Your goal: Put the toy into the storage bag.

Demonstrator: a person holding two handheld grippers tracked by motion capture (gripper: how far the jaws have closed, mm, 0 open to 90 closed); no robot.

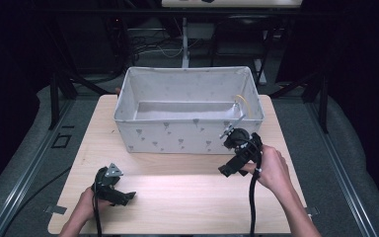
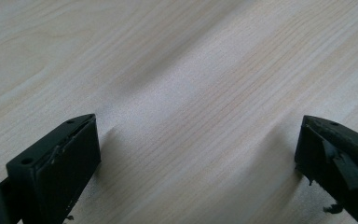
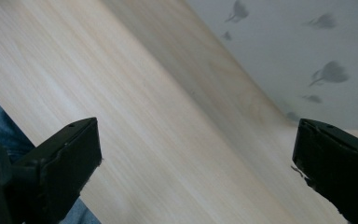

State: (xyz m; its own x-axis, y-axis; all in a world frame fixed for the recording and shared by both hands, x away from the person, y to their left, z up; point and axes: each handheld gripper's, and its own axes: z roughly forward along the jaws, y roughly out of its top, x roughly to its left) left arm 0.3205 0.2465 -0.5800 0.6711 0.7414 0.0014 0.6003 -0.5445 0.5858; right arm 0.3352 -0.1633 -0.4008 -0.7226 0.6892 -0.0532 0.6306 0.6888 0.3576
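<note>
Both jaws gape on each hand-held gripper, left (image 1: pixel 123 196) and right (image 1: pixel 225 170), near the fabric box (image 1: pixel 177 138).

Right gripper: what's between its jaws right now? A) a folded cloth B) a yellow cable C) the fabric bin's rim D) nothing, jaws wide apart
D: the right gripper has its jaws wide apart over bare table, the fabric bin beyond them.

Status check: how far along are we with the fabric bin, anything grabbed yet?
Nothing looks done: both grippers are empty. The left gripper rests open low over the wooden table, bare wood between its fingers. The right gripper is open beside the fabric bin, near its front right corner, not touching. Left to do: any grasp. The bin's inside looks mostly empty; a yellowish loop hangs at its right wall.
</note>
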